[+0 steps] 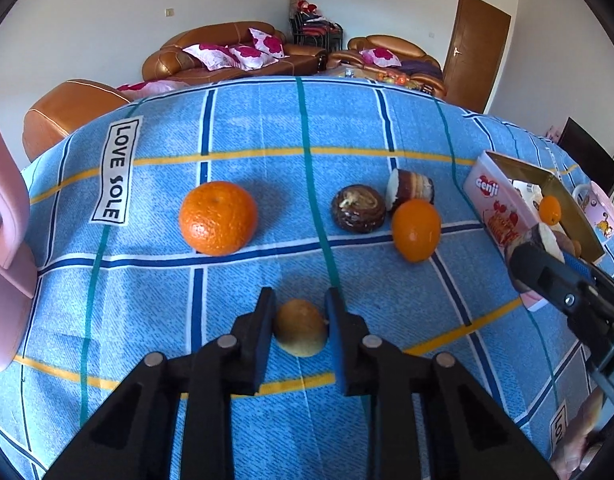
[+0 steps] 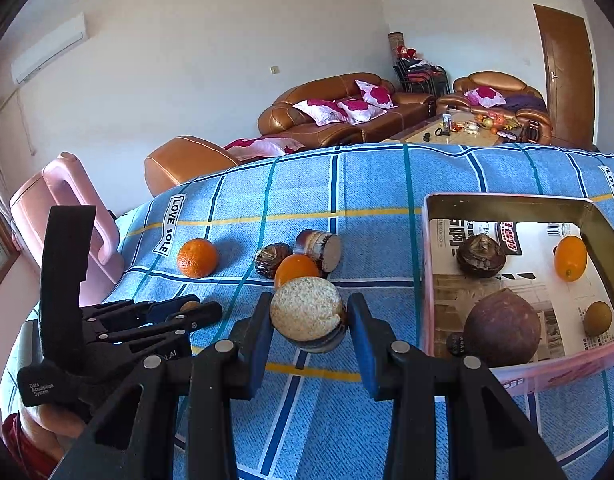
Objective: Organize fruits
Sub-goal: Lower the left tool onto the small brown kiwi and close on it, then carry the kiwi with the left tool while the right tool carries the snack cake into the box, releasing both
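Looking along your left gripper (image 1: pixel 300 322), you see its blue pads pressed to either side of a small tan fruit (image 1: pixel 300 327), so that gripper is clenched on it, low over the blue checked cloth (image 1: pixel 247 128). The pink box (image 1: pixel 495 204) lies off to the right of this gripper, past the right gripper (image 1: pixel 541 256), which reaches in from that edge carrying a cut brown piece (image 1: pixel 541 240) at the box's near wall. A large orange (image 1: pixel 218 218), a smaller orange (image 1: pixel 416 230), a dark round fruit (image 1: pixel 358 208) and a cut brown chunk (image 1: pixel 411 188) sit loose farther back.

Switching to the right wrist view, your right gripper (image 2: pixel 309 314) is grasping that cut piece (image 2: pixel 307 308), pale cut face up, and the box (image 2: pixel 427 264) stands just to its right, so this hand is the nearer one to a drop. Only this view shows the box's inside: a dark bulb (image 2: pixel 481 256), a small orange fruit (image 2: pixel 571 258), a big brown round fruit (image 2: pixel 503 324) and a small olive one (image 2: pixel 597 318) on newsprint. The free patch lies toward the middle and back. Your left gripper (image 2: pixel 189 306) shows at the left, well away from the box.
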`<act>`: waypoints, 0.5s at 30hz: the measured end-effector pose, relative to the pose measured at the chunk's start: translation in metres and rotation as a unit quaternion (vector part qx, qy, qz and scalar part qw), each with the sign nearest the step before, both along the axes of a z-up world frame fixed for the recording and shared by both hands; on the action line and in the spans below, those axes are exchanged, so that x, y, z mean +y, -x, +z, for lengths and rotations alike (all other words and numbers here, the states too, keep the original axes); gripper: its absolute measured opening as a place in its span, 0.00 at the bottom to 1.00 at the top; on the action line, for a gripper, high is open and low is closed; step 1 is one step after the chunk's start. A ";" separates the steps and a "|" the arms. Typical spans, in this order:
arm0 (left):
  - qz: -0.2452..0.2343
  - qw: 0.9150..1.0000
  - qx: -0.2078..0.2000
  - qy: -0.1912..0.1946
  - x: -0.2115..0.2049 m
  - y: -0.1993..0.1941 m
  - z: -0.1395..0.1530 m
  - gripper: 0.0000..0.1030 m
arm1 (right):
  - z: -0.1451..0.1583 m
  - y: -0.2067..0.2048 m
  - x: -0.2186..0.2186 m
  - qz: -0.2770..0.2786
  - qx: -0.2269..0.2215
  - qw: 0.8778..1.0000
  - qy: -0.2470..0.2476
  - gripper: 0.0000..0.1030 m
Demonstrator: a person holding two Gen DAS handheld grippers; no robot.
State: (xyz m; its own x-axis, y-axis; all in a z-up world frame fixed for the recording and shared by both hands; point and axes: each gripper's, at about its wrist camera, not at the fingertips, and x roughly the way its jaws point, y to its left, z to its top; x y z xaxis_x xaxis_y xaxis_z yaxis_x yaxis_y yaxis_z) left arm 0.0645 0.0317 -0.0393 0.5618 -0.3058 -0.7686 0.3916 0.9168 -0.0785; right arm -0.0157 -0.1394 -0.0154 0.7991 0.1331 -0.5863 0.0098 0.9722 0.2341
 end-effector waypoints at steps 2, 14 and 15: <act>0.006 1.000 -0.019 0.014 0.006 0.004 0.006 0.26 | 0.001 0.001 -0.001 -0.003 -0.004 1.000 -0.001 0.38; 0.118 0.978 -0.170 -0.012 0.023 0.018 0.038 0.26 | 0.026 0.023 0.015 -0.030 -0.102 0.989 0.101 0.38; 0.119 0.978 -0.171 -0.015 0.023 0.019 0.037 0.26 | 0.025 0.022 0.017 -0.028 -0.102 0.989 0.107 0.38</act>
State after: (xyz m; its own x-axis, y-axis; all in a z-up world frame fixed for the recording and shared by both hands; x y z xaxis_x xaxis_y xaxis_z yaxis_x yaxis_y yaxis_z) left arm 0.0452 0.0543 -0.0027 0.8399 -0.1153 -0.5304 0.1655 0.9850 0.0480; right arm -0.0381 -0.1221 0.0098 0.9062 -0.0240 -0.4222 0.0385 0.9989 0.0258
